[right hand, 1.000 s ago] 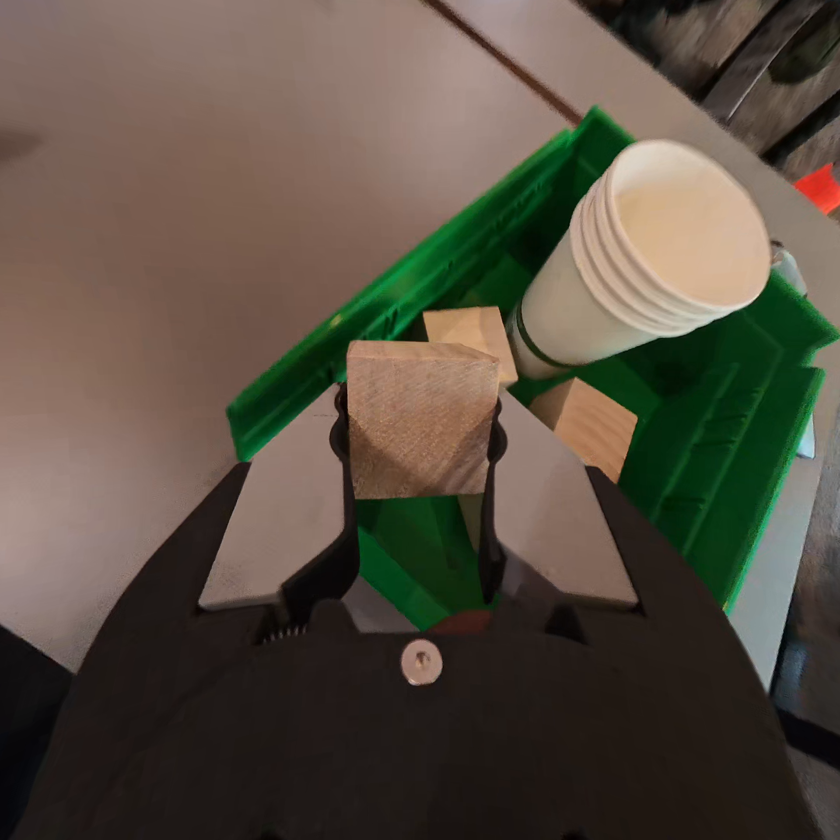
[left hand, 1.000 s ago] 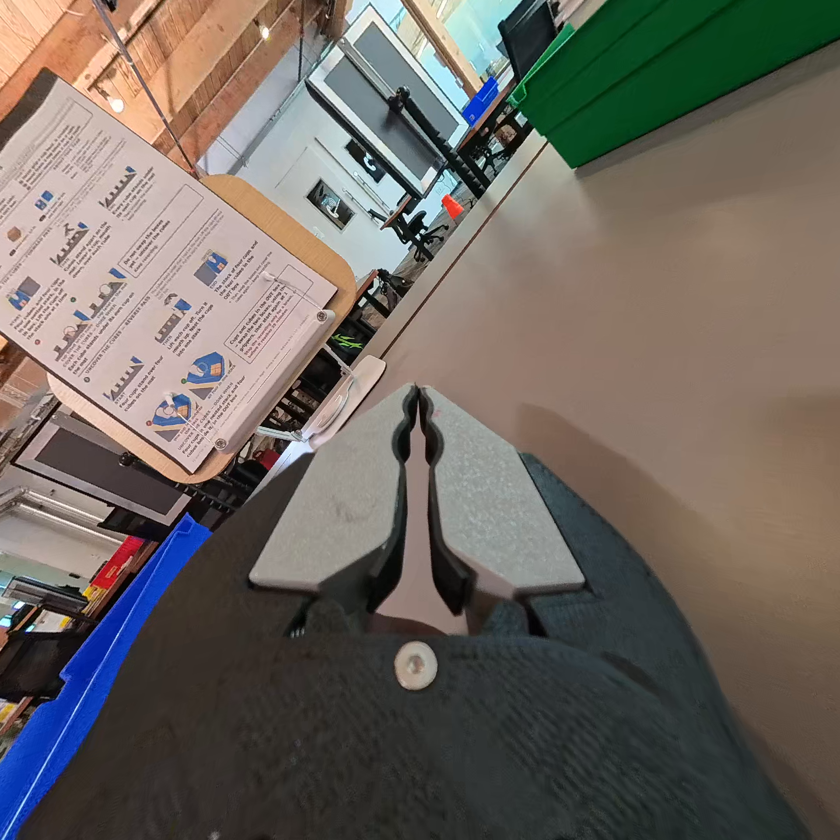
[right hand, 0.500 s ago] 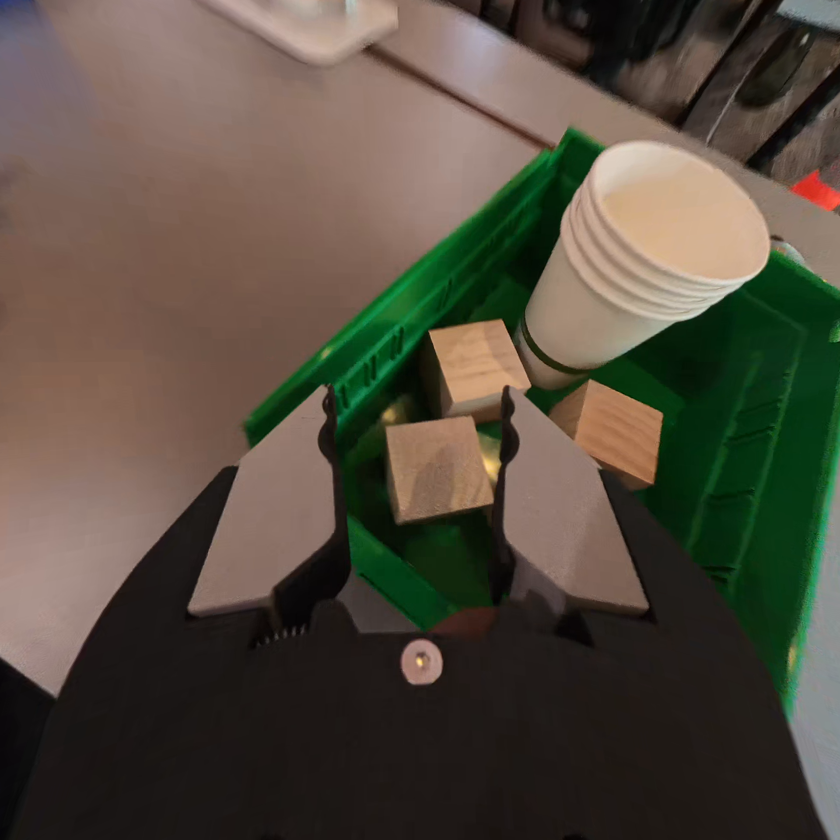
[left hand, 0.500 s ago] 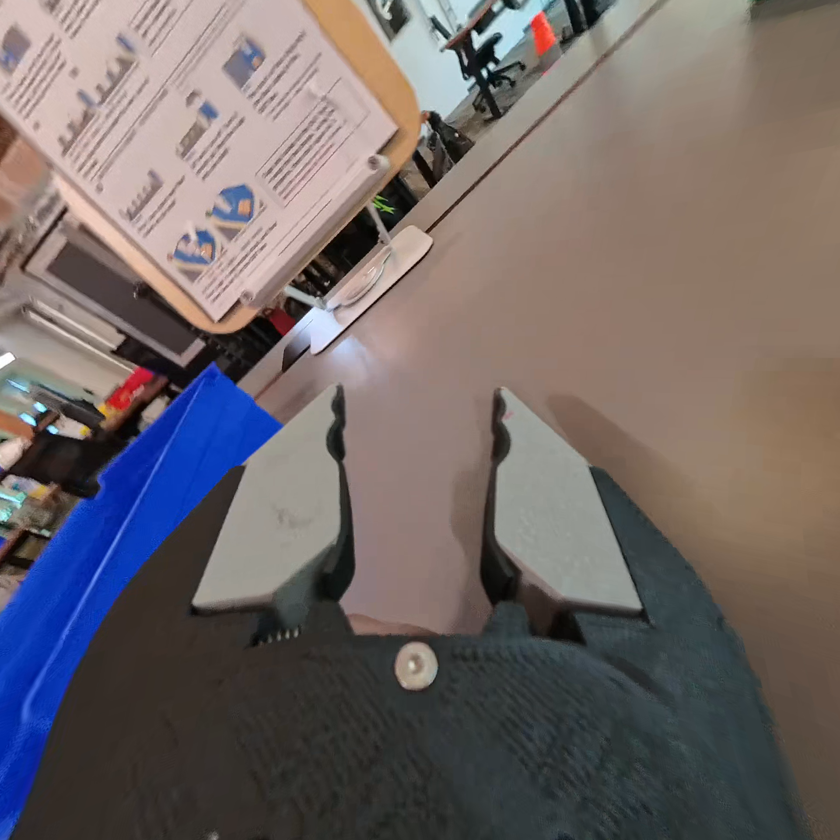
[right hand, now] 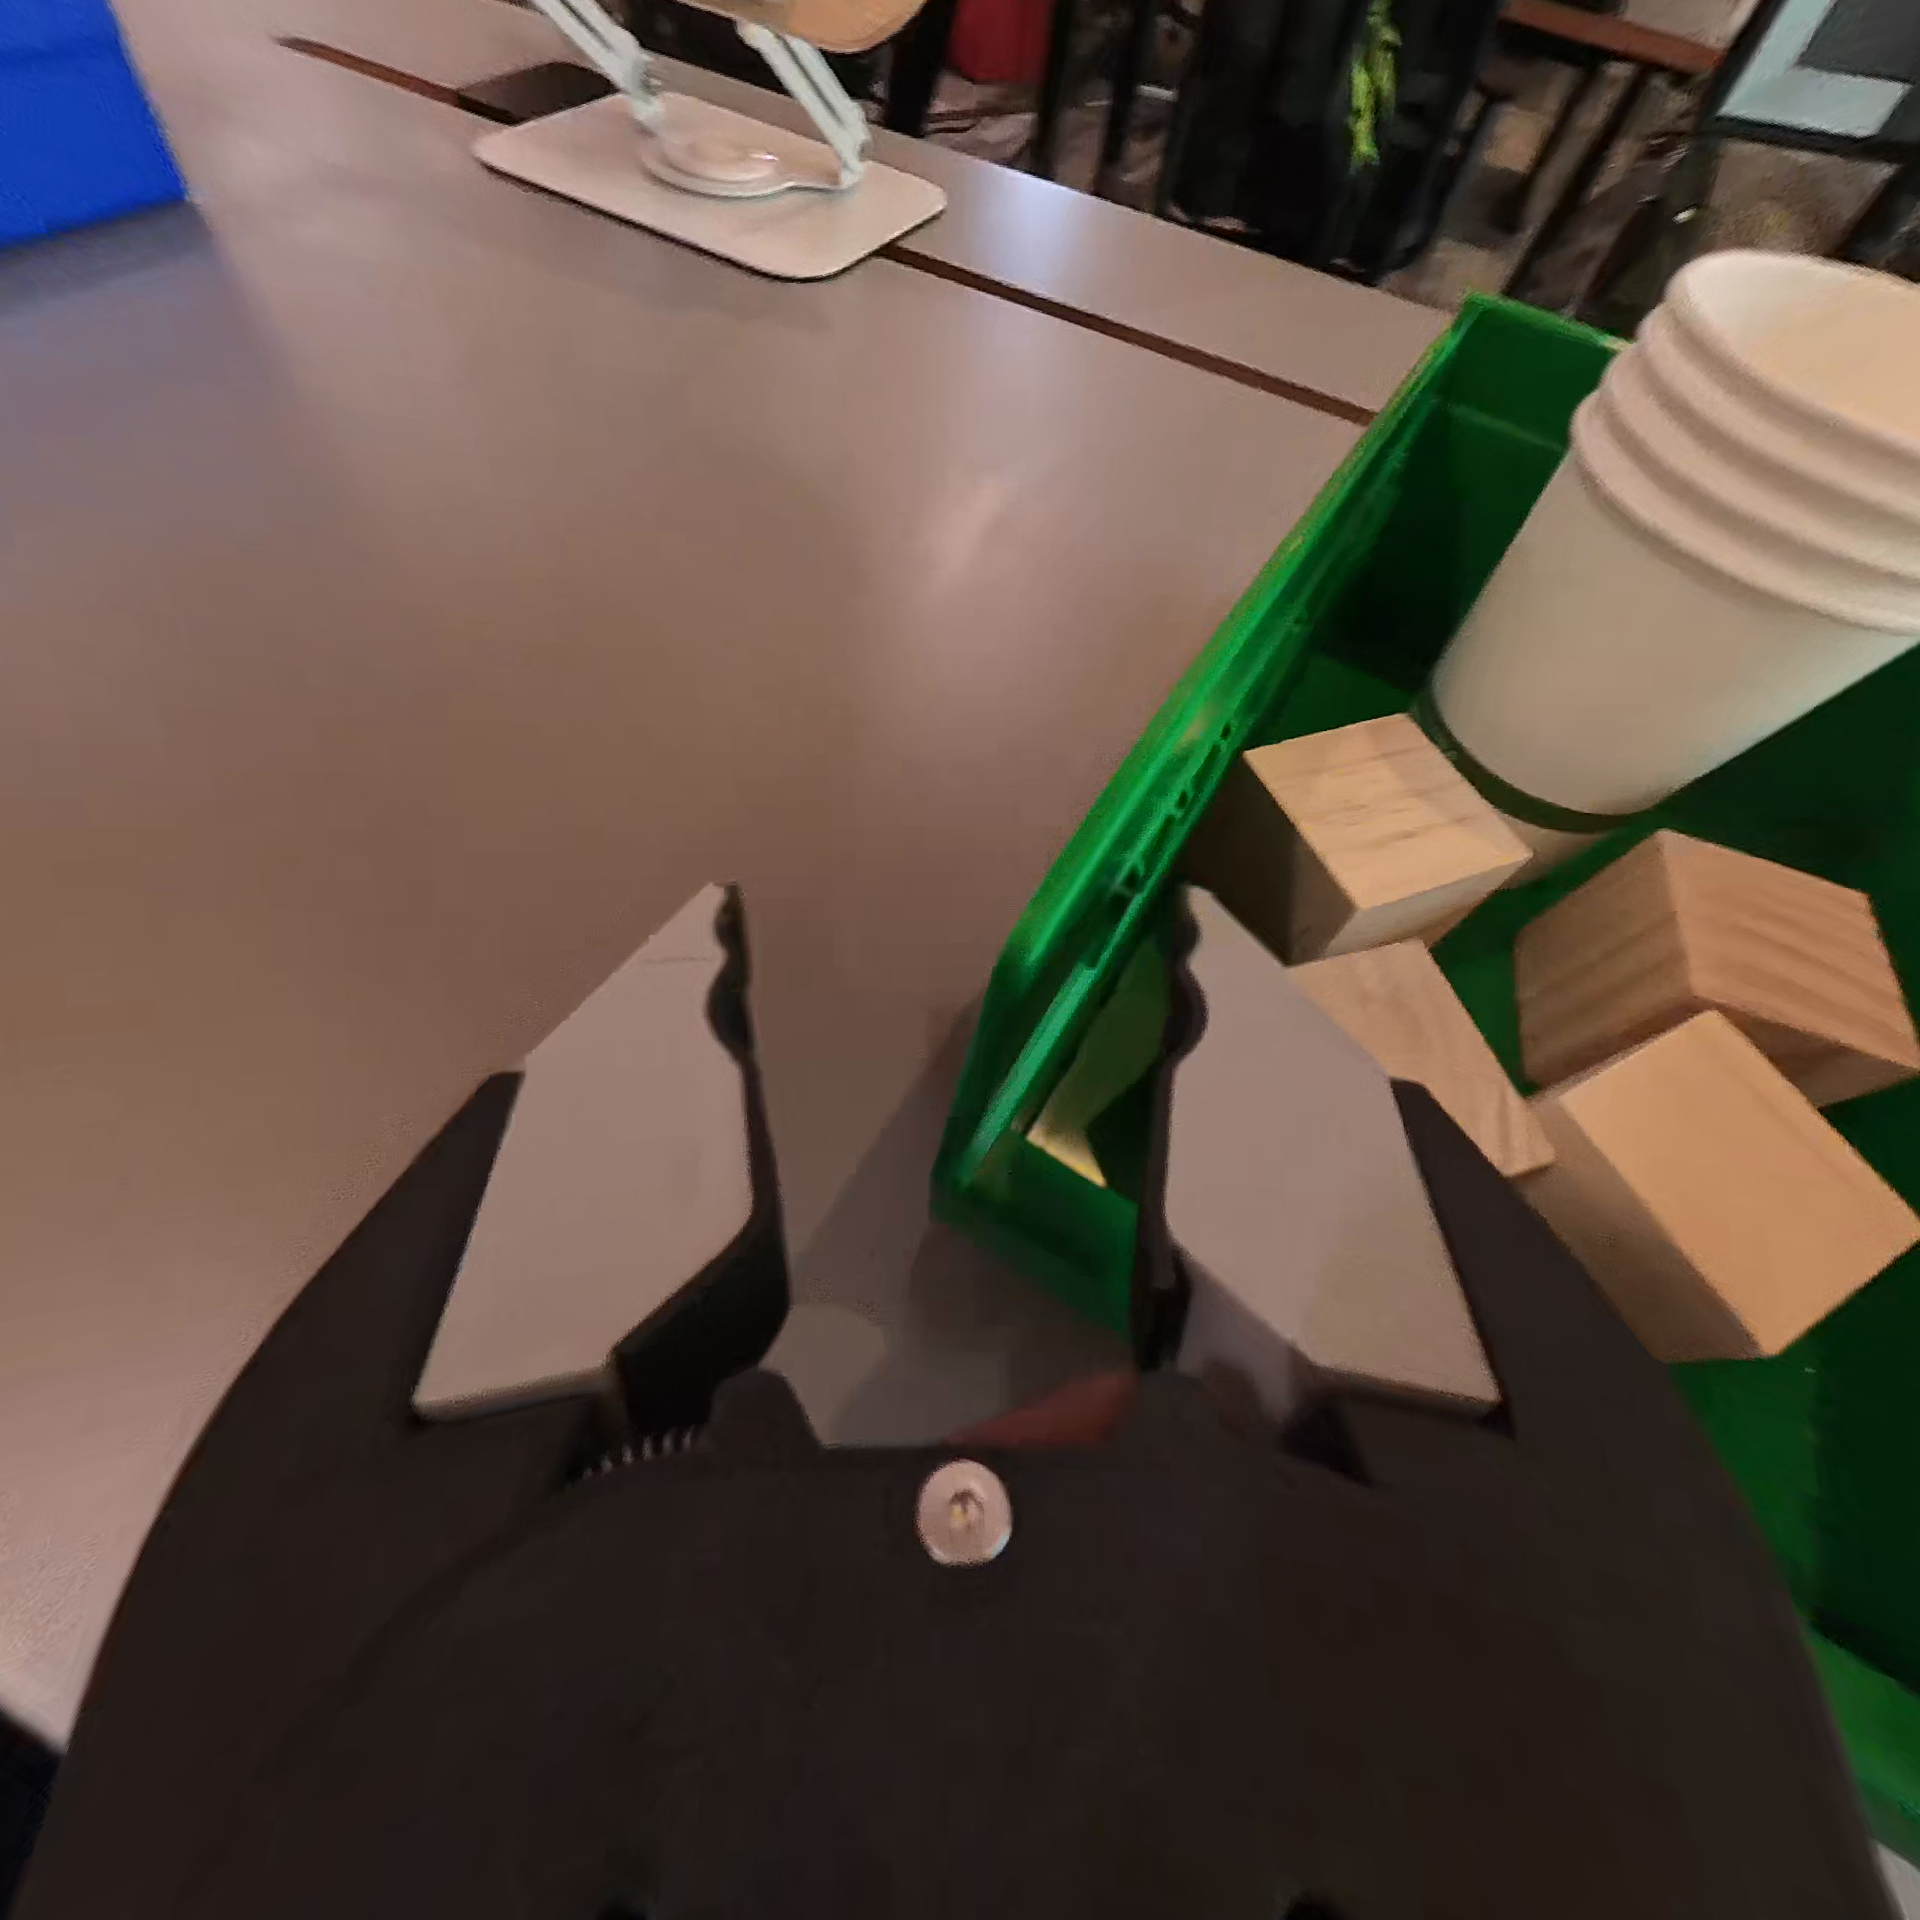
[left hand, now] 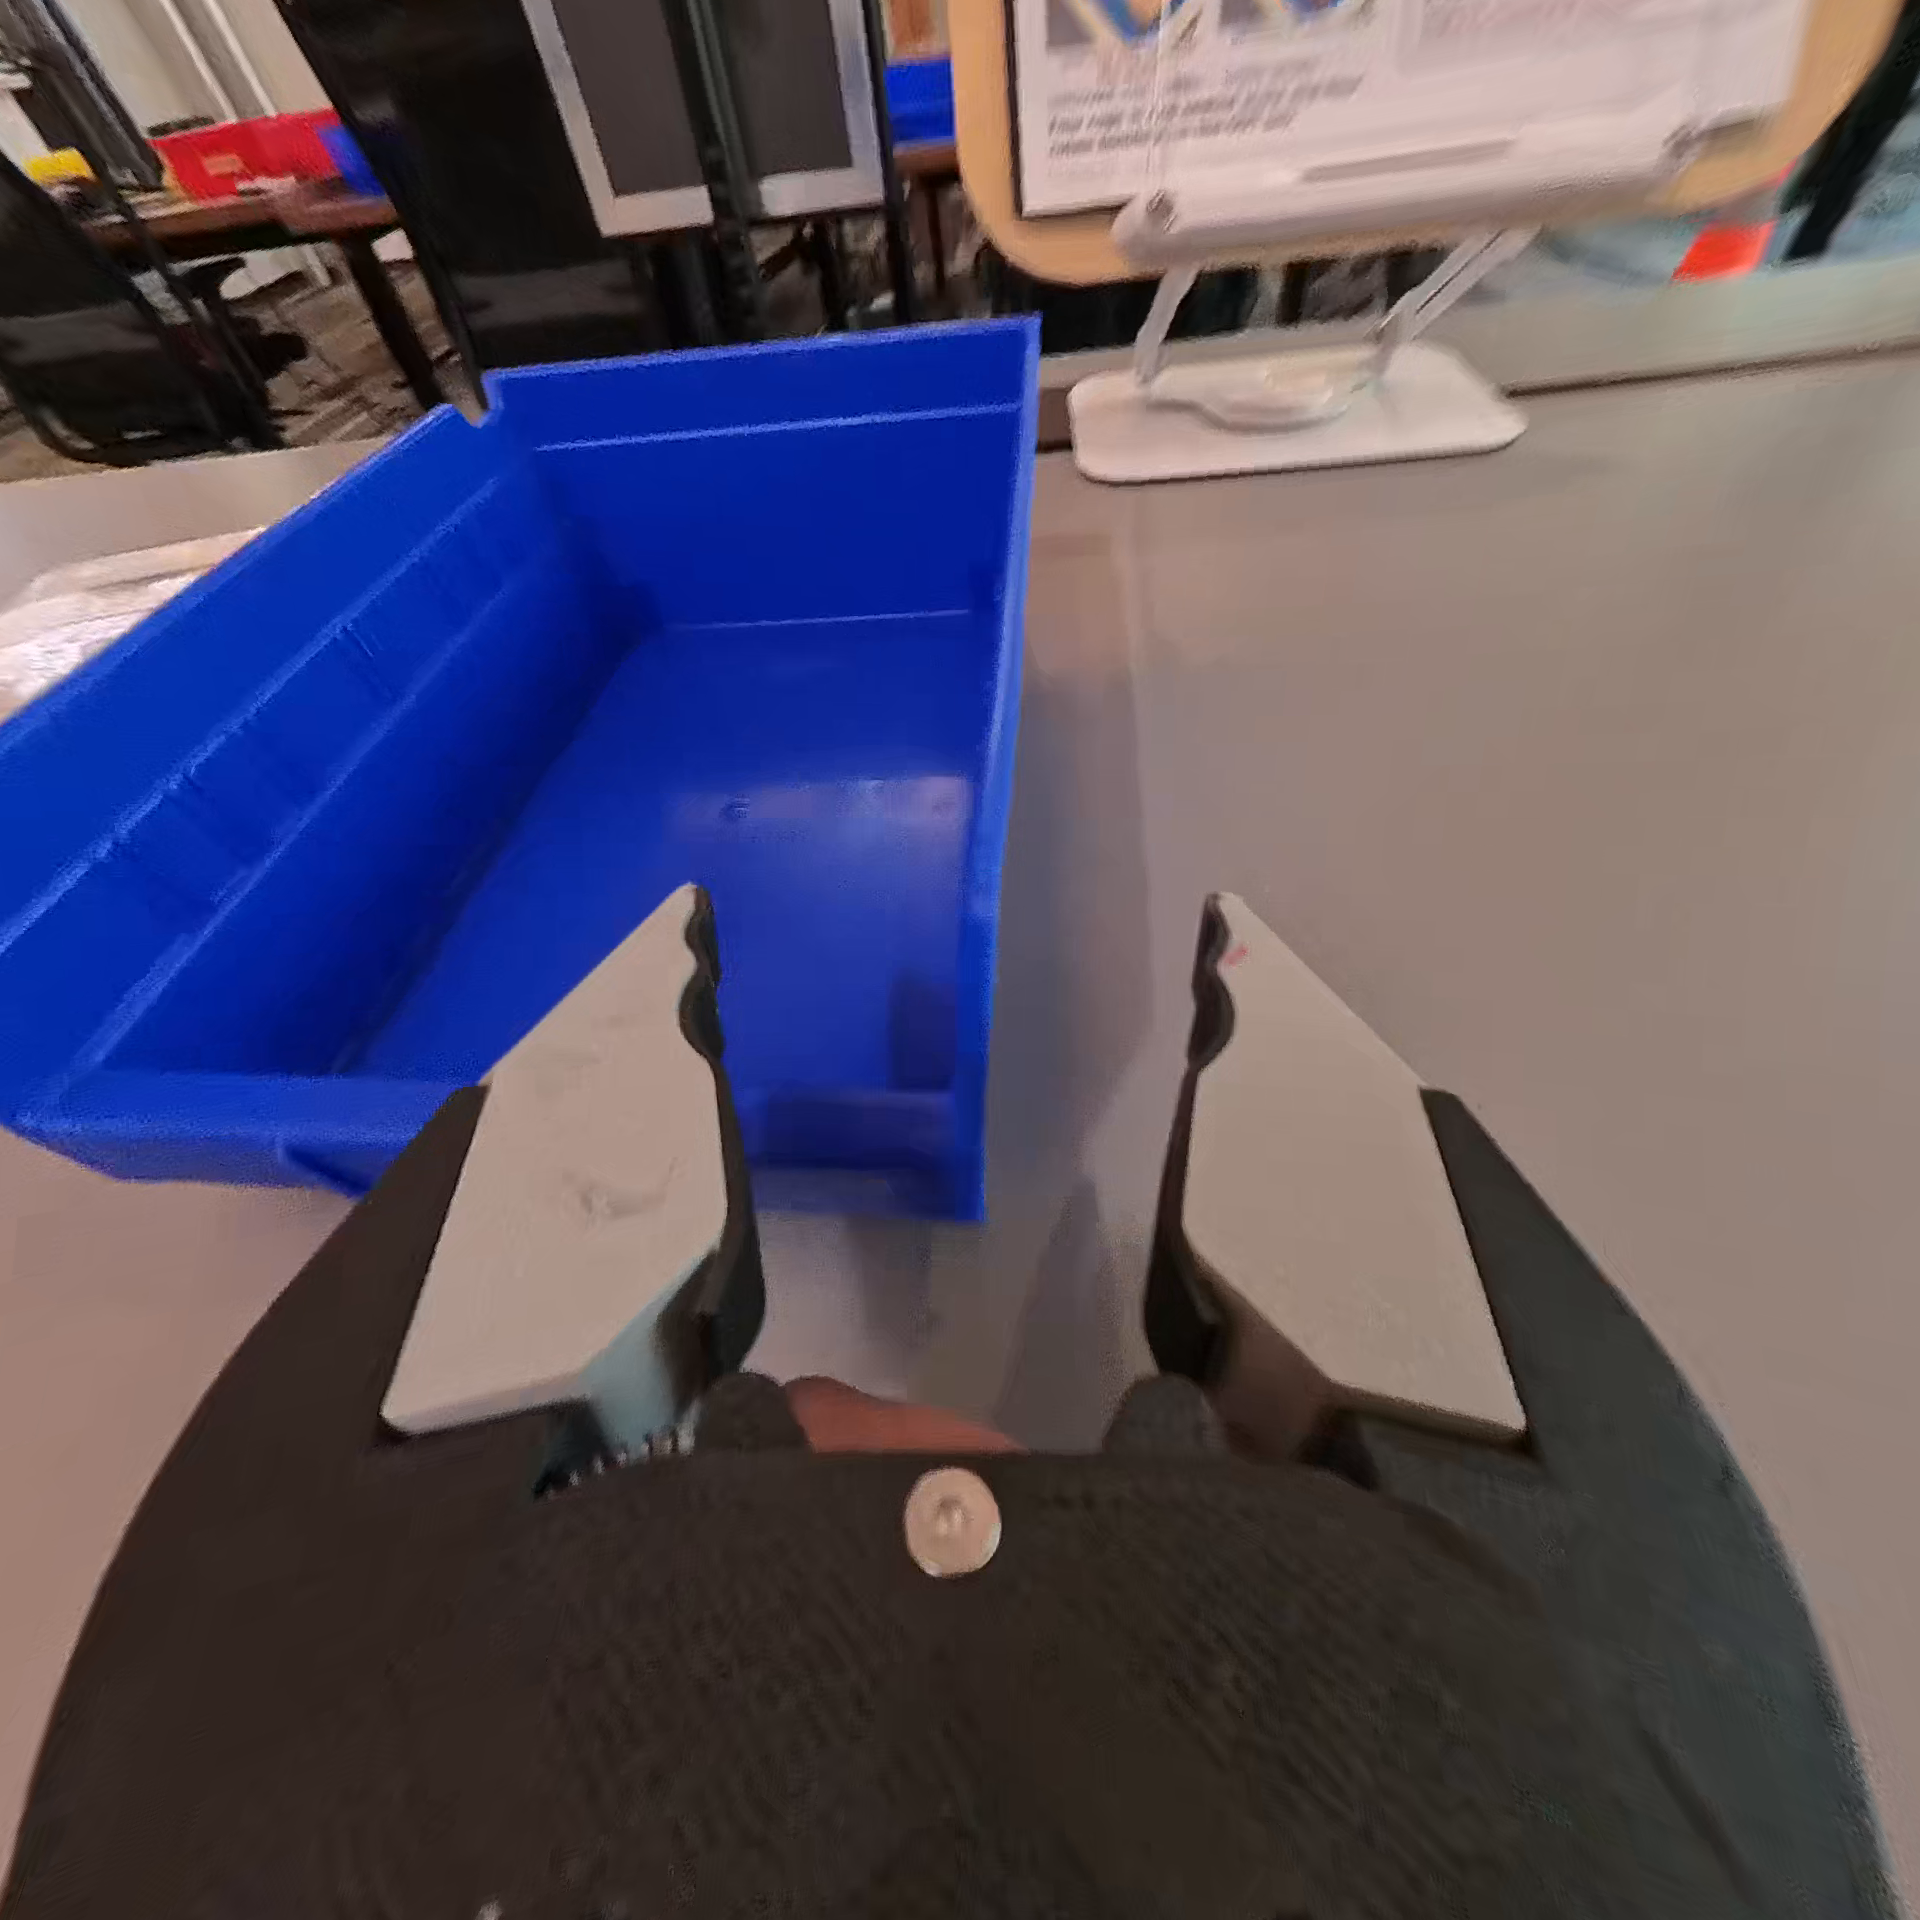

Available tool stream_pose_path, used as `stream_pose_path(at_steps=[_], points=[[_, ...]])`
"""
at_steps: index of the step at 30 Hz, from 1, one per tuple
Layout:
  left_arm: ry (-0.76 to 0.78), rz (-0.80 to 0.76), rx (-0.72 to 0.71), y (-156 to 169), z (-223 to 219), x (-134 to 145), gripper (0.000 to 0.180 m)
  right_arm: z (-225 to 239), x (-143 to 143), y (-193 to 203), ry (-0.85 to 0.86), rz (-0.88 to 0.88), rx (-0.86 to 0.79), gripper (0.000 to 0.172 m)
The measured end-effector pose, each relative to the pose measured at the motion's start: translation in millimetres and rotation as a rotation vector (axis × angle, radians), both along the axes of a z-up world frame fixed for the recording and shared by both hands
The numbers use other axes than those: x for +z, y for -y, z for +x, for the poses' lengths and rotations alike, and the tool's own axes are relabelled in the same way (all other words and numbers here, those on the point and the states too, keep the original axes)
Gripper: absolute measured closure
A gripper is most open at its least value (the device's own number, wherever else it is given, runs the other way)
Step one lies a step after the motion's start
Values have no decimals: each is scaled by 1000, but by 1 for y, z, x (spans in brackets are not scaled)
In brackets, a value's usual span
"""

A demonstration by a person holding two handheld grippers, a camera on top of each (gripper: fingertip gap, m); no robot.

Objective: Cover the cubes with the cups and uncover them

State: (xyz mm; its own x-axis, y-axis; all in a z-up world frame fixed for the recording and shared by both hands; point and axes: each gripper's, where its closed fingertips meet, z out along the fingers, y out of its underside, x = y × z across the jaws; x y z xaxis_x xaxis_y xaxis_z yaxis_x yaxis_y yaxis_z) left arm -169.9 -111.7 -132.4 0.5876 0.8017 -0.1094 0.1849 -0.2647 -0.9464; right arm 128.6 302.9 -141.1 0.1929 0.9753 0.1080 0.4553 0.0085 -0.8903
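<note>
1. Left wrist view: the left tongs [left hand: 956, 935] hang spread wide with nothing between them, poised above the near right corner of a blue bin [left hand: 520, 644]. The bin stands on the grey desk [left hand: 1455, 779] and shows only bare floor inside, with no cup or cube in it. Behind it, at the desk's far edge, a stand [left hand: 1288, 416] props up an instruction sheet [left hand: 1351, 94], presumably so the person can read it while working. My guess is the bin is a spare drop-off place, which would explain why these tongs wait idle here.

2. Right wrist view: the right tongs [right hand: 956, 914] are likewise parted and grip nothing; the near left wall of a green bin [right hand: 1143, 883] runs between the two fingers, untouched as far as I can see. Inside the bin lie several wooden cubes [right hand: 1371, 821], tumbled against one another, and a nested stack of white paper cups [right hand: 1683, 582] leans tilted over them. With cups and cubes all in the bin and none on the open desk, the covering appears not yet begun.
</note>
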Motion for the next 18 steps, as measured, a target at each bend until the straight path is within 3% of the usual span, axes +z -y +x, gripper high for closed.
stream_pose_path(at_steps=[1, 3, 4, 5, 7, 11, 18], points=[[-1, -62, 15, -2, -11, -6, 94, -3, 0, -5, 6, 24, -25, 114], [-51, -230, -8, -6, -26, -11, 147, -6, -1, -20, 37, 94, -92, 141], [-49, -276, -54, -13, -26, -11, 168, -6, -2, -25, 49, 128, -105, 143], [-17, -281, -51, -14, -26, -11, 174, -7, -2, -26, 52, 132, -113, 145], [55, -202, -122, -21, -19, -9, 176, -6, -1, -24, 39, 111, -130, 150], [25, -157, -143, -11, -3, 4, 176, -16, 2, 12, 12, 56, -88, 152], [-43, 70, -135, 32, 37, 66, 174, -75, 4, 155, -20, 12, 92, 150]])
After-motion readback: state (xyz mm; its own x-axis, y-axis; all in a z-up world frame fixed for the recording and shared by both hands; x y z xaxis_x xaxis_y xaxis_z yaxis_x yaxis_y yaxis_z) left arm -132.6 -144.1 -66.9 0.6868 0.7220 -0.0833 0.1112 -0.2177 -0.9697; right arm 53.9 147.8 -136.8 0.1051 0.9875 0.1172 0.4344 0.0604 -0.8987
